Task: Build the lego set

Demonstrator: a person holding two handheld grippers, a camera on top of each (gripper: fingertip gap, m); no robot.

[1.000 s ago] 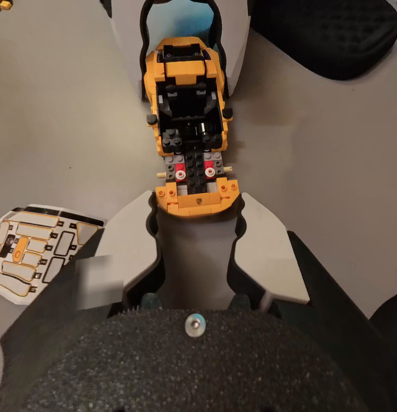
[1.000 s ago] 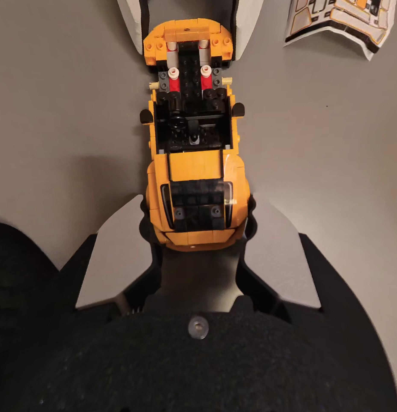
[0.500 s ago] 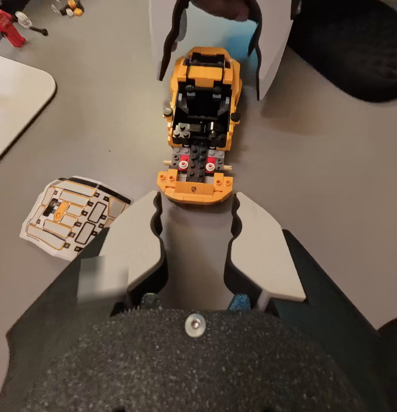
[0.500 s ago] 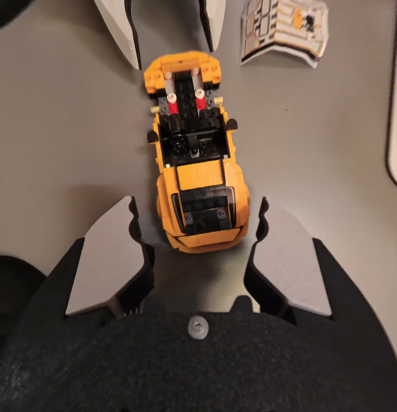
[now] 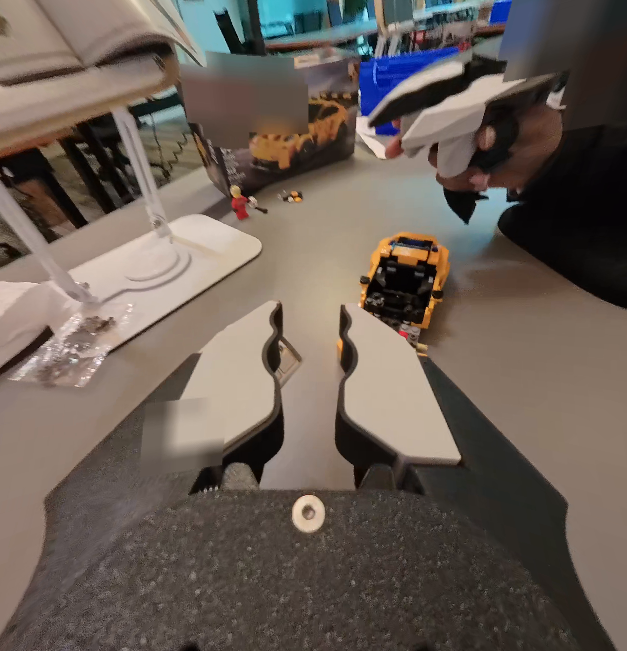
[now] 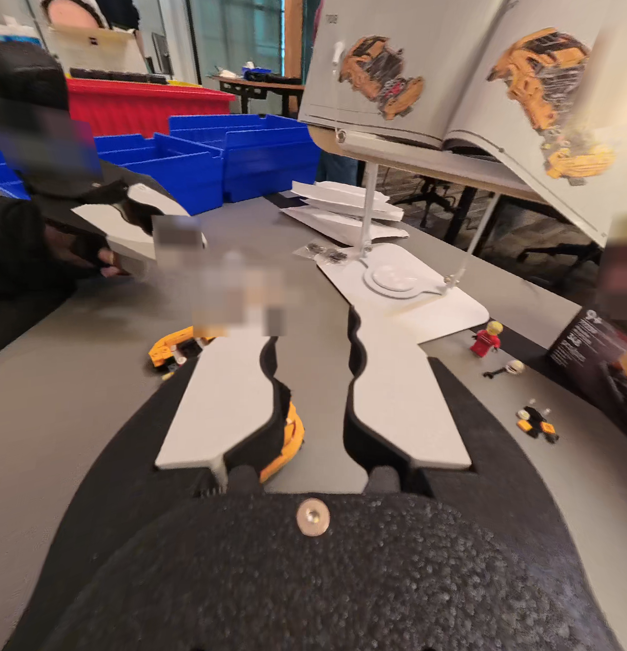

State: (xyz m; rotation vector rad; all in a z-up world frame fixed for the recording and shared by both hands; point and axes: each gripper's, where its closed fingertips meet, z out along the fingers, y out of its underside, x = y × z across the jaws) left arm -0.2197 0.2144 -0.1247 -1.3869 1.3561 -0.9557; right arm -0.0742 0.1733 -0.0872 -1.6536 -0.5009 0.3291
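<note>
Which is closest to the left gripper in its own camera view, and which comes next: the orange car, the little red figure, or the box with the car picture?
From the left gripper, nearest first:
1. Orange car: just ahead, right of the fingers.
2. Red figure: farther back, to the left.
3. Box: just behind the figure, standing at the table's far side.

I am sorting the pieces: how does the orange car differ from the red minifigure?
The orange car is much larger than the red minifigure. The car lies low with its cabin open; the minifigure stands upright beside the box. Both rest on the grey table.
</note>
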